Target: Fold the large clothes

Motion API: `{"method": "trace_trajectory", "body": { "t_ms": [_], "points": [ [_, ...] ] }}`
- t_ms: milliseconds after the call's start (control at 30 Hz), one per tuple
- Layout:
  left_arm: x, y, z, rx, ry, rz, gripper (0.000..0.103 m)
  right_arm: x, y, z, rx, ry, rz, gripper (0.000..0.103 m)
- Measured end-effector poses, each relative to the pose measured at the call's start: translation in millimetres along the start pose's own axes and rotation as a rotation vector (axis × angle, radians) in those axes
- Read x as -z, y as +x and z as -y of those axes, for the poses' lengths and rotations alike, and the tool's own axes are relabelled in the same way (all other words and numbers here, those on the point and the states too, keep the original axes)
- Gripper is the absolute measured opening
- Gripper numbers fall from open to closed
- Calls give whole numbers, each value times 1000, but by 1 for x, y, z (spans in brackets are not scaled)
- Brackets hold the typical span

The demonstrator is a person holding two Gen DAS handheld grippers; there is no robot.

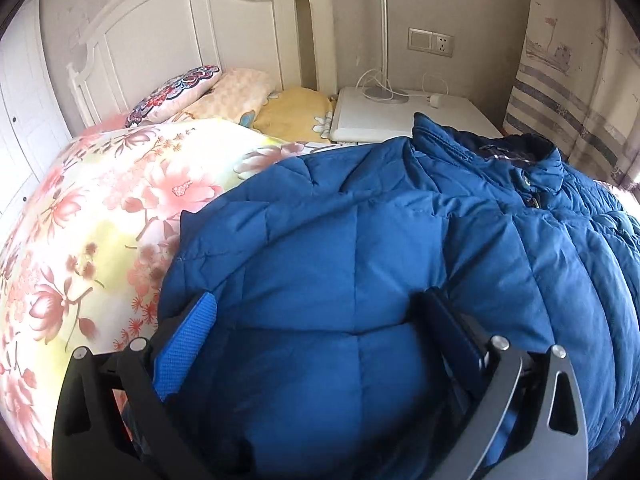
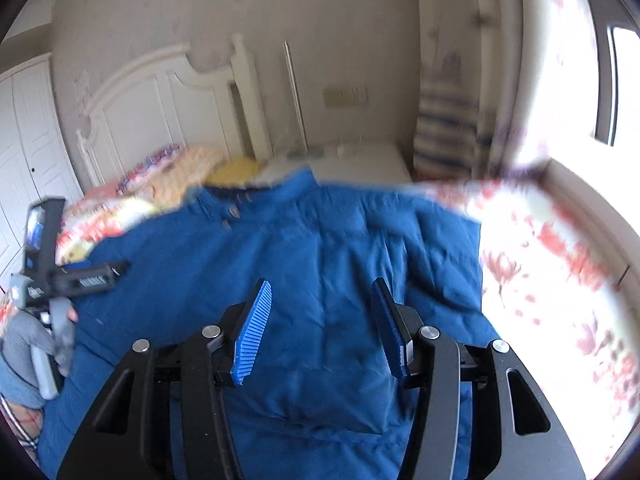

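A large blue quilted puffer jacket lies spread on the floral bed, collar toward the nightstand; it also fills the right wrist view. My left gripper is open, its jaws wide apart with a puffy fold of the jacket bulging between the blue pads. My right gripper is open and empty, hovering over the jacket's lower middle. The left gripper and the hand holding it show at the left edge of the right wrist view.
A floral quilt covers the bed. Pillows lie by the white headboard. A white nightstand with a lamp stands past the jacket's collar. A curtain and a bright window sill are on the right.
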State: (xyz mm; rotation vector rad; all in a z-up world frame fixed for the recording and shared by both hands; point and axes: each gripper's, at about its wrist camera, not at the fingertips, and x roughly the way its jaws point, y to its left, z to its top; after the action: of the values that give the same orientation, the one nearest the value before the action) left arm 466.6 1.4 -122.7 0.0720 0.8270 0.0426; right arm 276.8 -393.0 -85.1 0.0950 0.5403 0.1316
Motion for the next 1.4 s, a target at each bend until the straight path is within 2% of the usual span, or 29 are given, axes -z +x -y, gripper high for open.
{"method": "trace_trajectory", "body": {
  "t_ms": [100,167,200,267,300,433,567,667,833,967,1033,1100,1167,1233,1333,1400],
  "points": [
    [2,-3,6,-6,4,2,101,-16,13,-36,20,-161,-39,52],
    [2,-3,6,-3,2,3,101,-23,34,-55,47,-266,-83,56],
    [2,-3,6,-3,2,2,101,-23,50,-59,48,-289,-121,58],
    [1,-2,6,-1,2,2,101,-9,92,-56,52,-286,-268,60],
    [1,-3,6,2,1,4,101,-3,100,-55,39,-277,-280,62],
    [1,-3,5,6,-3,5,101,-4,90,-50,22,-251,-270,62],
    [1,-3,5,8,-5,4,101,-25,73,-12,110,-110,-139,62],
    [1,-3,5,7,-5,3,101,-12,102,13,108,-64,-224,64],
    [2,-3,5,10,-7,5,101,-7,104,12,116,-80,-231,65],
    [2,-3,3,23,-23,6,101,-9,103,17,44,-11,-231,66],
    [2,-5,3,29,-24,10,101,-10,98,18,18,-1,-223,69],
    [4,-15,-5,49,-50,19,101,-14,80,17,33,2,-222,68],
    [11,-38,-12,47,-66,41,100,-16,48,15,2,27,-187,69],
    [28,-77,-15,110,-75,65,100,-9,12,2,-43,-4,-160,74],
    [56,-114,-1,195,-19,50,101,18,-19,-33,-114,-139,-213,76],
    [78,-120,20,210,59,1,101,40,-18,-53,-138,-208,-275,76]
  ]
}}
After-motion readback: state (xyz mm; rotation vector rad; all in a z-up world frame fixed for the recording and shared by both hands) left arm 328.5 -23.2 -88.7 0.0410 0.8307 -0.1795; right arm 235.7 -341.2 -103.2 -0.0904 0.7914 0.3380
